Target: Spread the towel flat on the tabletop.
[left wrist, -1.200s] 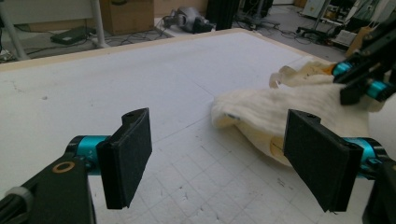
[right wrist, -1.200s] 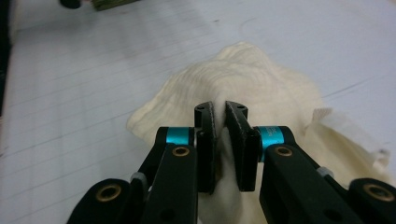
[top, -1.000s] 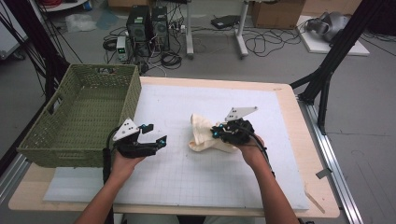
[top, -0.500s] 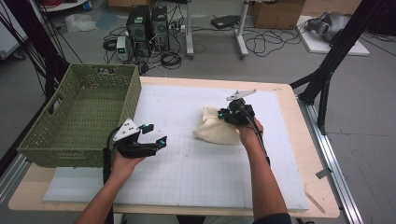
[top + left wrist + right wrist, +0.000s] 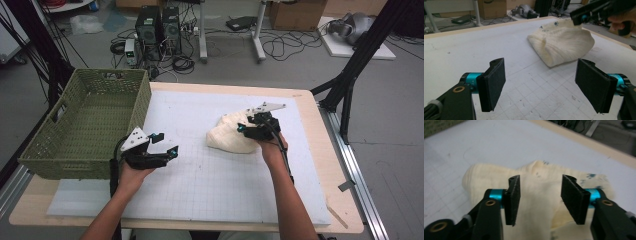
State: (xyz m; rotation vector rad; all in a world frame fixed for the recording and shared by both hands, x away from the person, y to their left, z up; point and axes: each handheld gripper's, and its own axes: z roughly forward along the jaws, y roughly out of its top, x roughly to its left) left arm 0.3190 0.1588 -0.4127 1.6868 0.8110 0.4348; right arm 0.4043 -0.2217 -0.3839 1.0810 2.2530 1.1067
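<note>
A crumpled cream cloth [image 5: 234,136] lies on the white gridded mat [image 5: 210,185] that covers the desk [image 5: 330,200], toward the mat's far right part, bunched into a soft heap with a few small dark blue marks near one edge. The right hand-held gripper [image 5: 243,128] hovers at the right side of that heap; its jaws have just been opening and now stand about half apart, and in the right gripper view [image 5: 538,197] the cloth lies below and beyond the two black pads, which do not press on it. The left hand-held gripper [image 5: 169,151] sits well apart from the cloth, near the front left of the mat, just beside the green woven basket [image 5: 75,150] that stands at the desk's left edge. Its jaws are spread wide with nothing between them; in the left gripper view [image 5: 541,87] bare gridded mat shows between the pads, with the cloth [image 5: 564,45] farther off and the other gripper above it at the top right.
</note>
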